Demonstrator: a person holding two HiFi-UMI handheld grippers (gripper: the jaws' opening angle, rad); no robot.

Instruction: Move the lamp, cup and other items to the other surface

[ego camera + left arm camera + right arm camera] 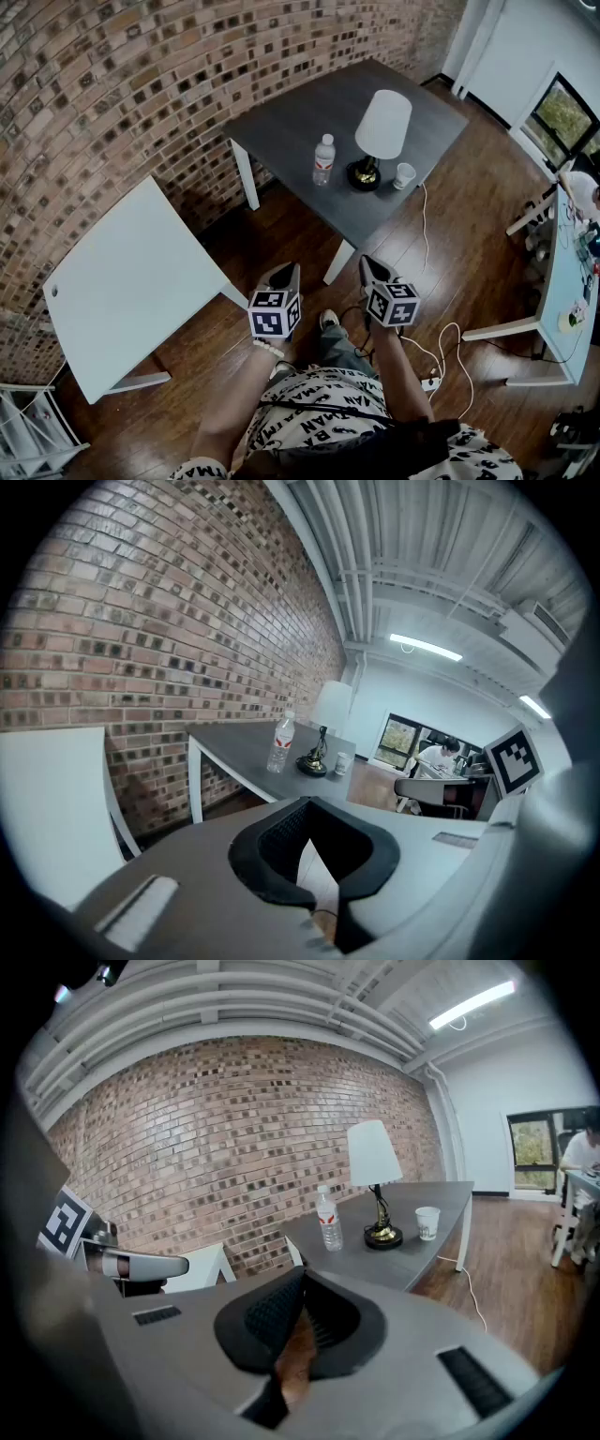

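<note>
A grey table (pixel 309 103) carries a lamp (pixel 382 131) with a white shade and a dark round base. A clear water bottle (pixel 323 159) stands to its left and a small white cup (pixel 404 175) to its right. In the left gripper view the bottle (pixel 280 745), lamp (pixel 323 733) and cup (pixel 343 762) are far ahead, as they are in the right gripper view: bottle (pixel 328 1221), lamp (pixel 375 1180), cup (pixel 427 1222). My left gripper (pixel 284 272) (pixel 309 803) and right gripper (pixel 373 265) (pixel 302 1274) hover over the floor, short of the table, both shut and holding nothing.
A bare white table (pixel 131 281) stands to the left by the brick wall. A lamp cord (pixel 424 234) runs over the wooden floor to a power strip (pixel 429 382). A white desk (pixel 562 291) with a seated person is at the right. A white rack (pixel 33 431) fills the lower-left corner.
</note>
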